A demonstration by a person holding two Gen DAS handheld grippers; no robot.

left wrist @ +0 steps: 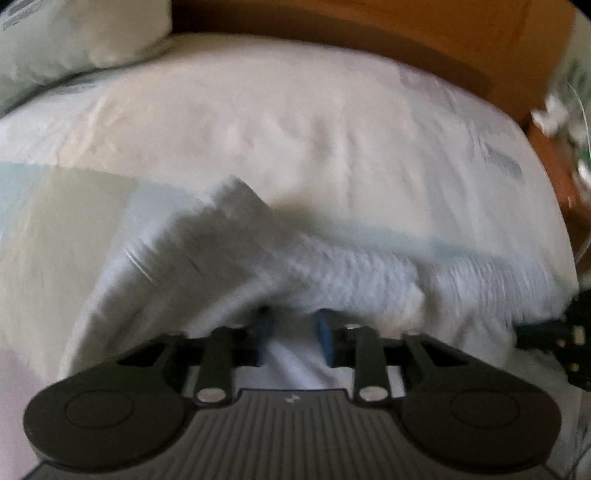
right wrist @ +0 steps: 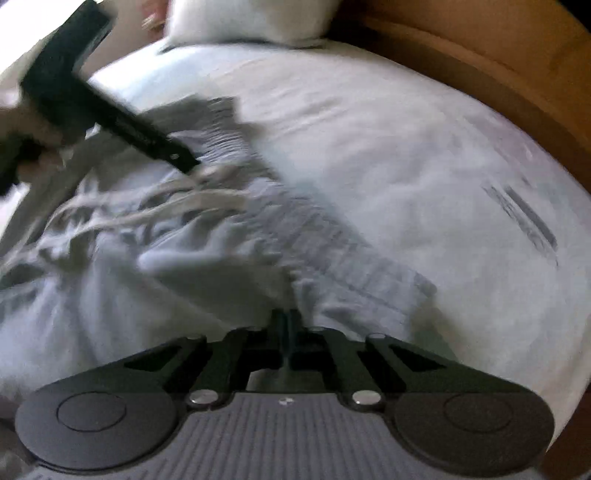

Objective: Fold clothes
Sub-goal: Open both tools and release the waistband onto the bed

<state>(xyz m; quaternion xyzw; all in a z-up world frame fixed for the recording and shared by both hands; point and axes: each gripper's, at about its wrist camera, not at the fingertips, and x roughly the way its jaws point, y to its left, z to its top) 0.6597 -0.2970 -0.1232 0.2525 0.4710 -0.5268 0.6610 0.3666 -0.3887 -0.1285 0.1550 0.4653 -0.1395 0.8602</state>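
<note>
Sweatpants (right wrist: 221,236) in pale grey, with a ribbed elastic waistband (right wrist: 314,229) and loose drawcords (right wrist: 159,206), lie rumpled on a white bedsheet (right wrist: 406,147). The right gripper (right wrist: 284,325) has its fingers pressed together on the fabric just below the waistband. The left gripper (left wrist: 295,332) has blue-padded fingers (left wrist: 325,339) standing apart, with cloth bunched over and between them; whether they grip it I cannot tell. A hand (right wrist: 33,144) holds that left tool. Pillow (left wrist: 74,37) and wooden headboard (left wrist: 369,29) lie beyond. Both views are blurred.
</note>
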